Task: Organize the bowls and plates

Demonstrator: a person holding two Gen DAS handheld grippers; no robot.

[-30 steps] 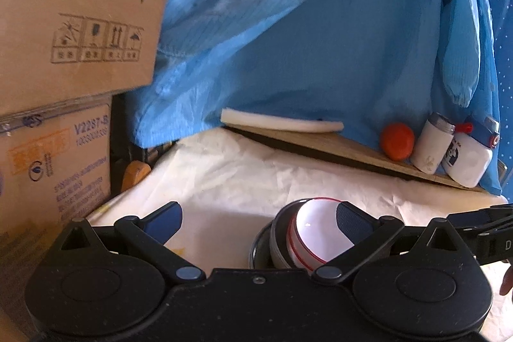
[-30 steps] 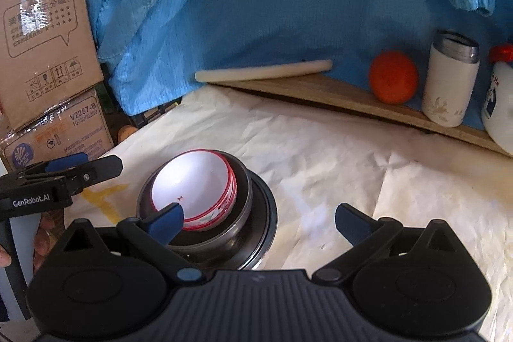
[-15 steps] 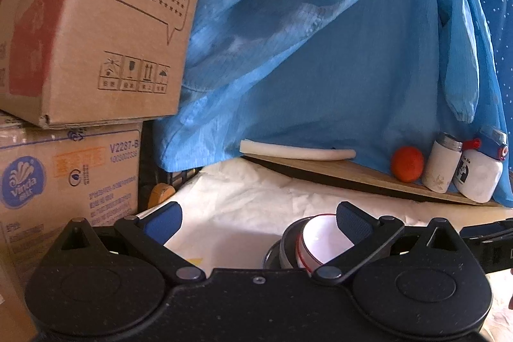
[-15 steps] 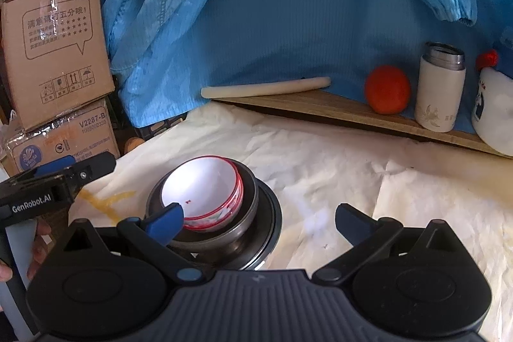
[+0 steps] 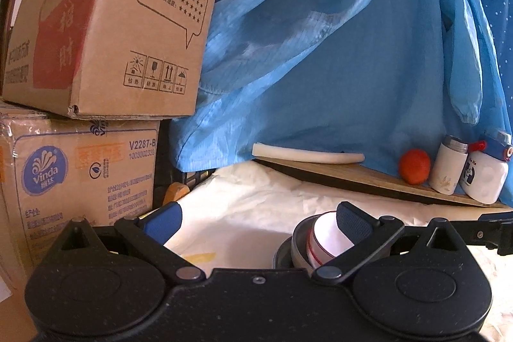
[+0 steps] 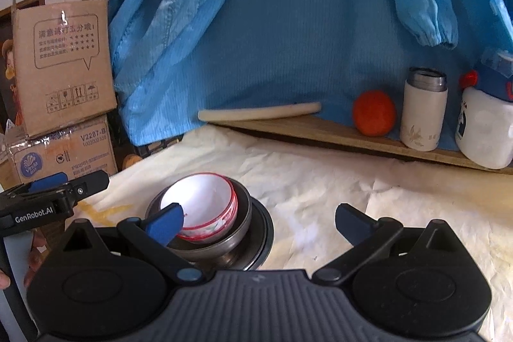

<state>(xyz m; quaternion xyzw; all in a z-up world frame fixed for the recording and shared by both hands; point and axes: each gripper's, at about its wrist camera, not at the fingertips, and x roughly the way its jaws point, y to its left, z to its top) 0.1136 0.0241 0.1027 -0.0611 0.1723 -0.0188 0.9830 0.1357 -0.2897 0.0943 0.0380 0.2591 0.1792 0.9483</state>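
Observation:
A white bowl with a red rim [image 6: 205,207] sits nested in a grey metal bowl [image 6: 239,237], which stands on a dark plate [image 6: 264,241] on the cream table cover. The stack also shows in the left wrist view [image 5: 320,241], behind my right finger. My right gripper [image 6: 258,221] is open and empty, pulled back just this side of the stack. My left gripper [image 5: 258,220] is open and empty, left of the stack; it shows in the right wrist view [image 6: 64,188] at the left edge.
Two stacked cardboard boxes [image 5: 96,53] stand at the left. Blue cloth [image 6: 288,21] hangs behind. A wooden board [image 6: 320,130] at the back carries a white foam strip [image 6: 259,114], an orange [image 6: 373,112], a white flask [image 6: 423,109] and a white bottle [image 6: 485,130].
Both grippers have drawn back and up from the bowl stack; the stack looks smaller and lower in both views. The bowls have not moved.

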